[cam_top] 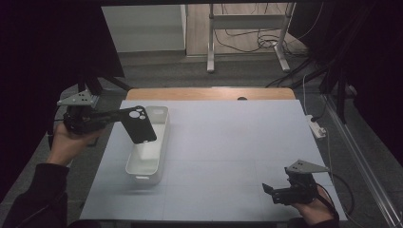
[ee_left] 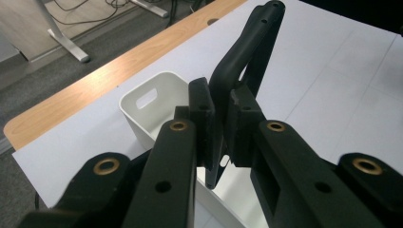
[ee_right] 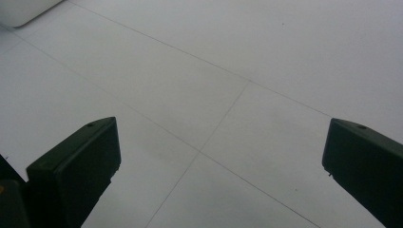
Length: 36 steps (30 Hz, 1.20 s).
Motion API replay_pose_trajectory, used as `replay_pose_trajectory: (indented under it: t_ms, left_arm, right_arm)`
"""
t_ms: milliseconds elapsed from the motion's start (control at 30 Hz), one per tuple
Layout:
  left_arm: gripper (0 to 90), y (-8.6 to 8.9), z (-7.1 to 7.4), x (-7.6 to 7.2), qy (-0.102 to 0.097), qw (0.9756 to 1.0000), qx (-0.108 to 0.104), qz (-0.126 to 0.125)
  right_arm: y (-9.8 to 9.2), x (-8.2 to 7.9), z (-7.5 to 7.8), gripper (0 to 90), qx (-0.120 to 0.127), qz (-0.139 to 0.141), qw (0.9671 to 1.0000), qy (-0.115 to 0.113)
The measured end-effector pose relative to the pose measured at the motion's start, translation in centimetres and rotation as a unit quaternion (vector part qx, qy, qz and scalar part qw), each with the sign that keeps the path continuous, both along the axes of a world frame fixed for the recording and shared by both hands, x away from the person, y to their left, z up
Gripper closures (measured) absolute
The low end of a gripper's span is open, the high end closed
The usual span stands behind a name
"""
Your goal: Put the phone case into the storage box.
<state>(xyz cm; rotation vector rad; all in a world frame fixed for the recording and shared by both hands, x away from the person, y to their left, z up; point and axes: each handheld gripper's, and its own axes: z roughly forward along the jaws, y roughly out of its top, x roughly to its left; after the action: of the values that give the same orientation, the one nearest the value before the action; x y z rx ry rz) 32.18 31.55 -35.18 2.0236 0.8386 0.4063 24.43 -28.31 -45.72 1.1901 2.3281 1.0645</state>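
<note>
A black phone case (cam_top: 139, 124) with round camera cut-outs hangs in the air over the white bin (cam_top: 160, 156) on the table's left side. My left gripper (cam_top: 115, 116) is shut on the case's edge and reaches in level from the left. In the left gripper view the two pads clamp the thin wall of the phone case (ee_left: 252, 52), which stands up beyond the jaws, with the white bin (ee_left: 142, 107) below. My right gripper (cam_top: 271, 191) rests low at the table's near right corner, open, nothing between its jaws (ee_right: 223, 156).
A pale blue-grey mat (cam_top: 228, 142) covers the wooden table (cam_top: 209, 93). A white power strip (cam_top: 317, 127) lies off the right edge. A desk frame (cam_top: 247, 38) and cables stand on the floor behind. A corner of the white bin (ee_right: 23, 12) lies far off.
</note>
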Motion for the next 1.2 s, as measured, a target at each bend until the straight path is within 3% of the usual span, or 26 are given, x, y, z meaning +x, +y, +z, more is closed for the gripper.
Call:
replay_pose_trajectory:
  t_ms: [400, 1200]
  left_arm:
    - [82.0, -0.7, -1.1, 1.7, 0.0, 1.0, 0.008, -0.001]
    - [82.0, -1.9, -3.5, 6.6, 0.009, 0.9996, 0.028, 0.006]
  right_arm:
    - [0.0, 0.1, -0.1, 0.0, 0.001, 0.002, 1.0, 0.004]
    - [-0.1, 0.1, -0.1, 0.0, 0.005, 0.002, 1.0, 0.005]
